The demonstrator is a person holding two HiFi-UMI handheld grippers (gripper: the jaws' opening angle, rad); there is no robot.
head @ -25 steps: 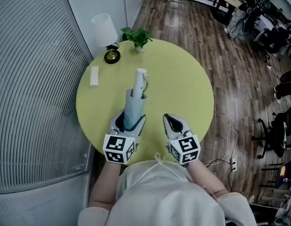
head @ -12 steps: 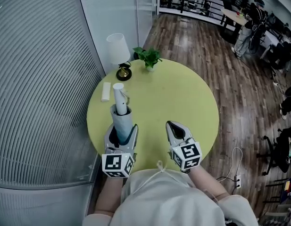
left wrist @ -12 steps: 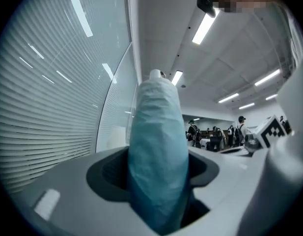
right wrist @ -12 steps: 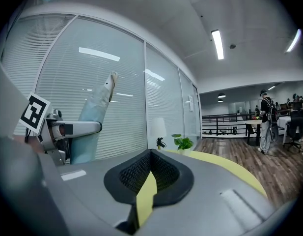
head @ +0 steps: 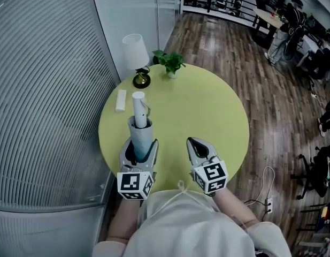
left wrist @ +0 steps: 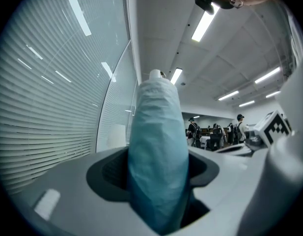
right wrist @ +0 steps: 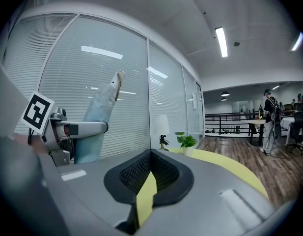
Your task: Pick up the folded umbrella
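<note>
The folded umbrella [head: 139, 134], pale blue with a white handle end [head: 138, 99], is raised off the round yellow-green table [head: 213, 106] and points up and away from me. My left gripper [head: 139, 148] is shut on its lower part; in the left gripper view the blue fabric [left wrist: 158, 156] fills the space between the jaws. My right gripper [head: 197, 143] hovers over the table's near edge, to the right of the umbrella, with jaws together and nothing in them. In the right gripper view the umbrella [right wrist: 103, 109] shows at the left, held by the left gripper [right wrist: 72, 129].
At the table's far left stand a white-shaded lamp [head: 135, 51] and a small potted plant [head: 170, 63], with a white bar-shaped object [head: 121, 100] lying nearby. A slatted glass wall [head: 41, 100] runs along the left. Wooden floor and office chairs lie to the right.
The left gripper has lifted the umbrella off the table and tipped its handle end upward. The right gripper rose slightly. Little has moved in the last half second.
</note>
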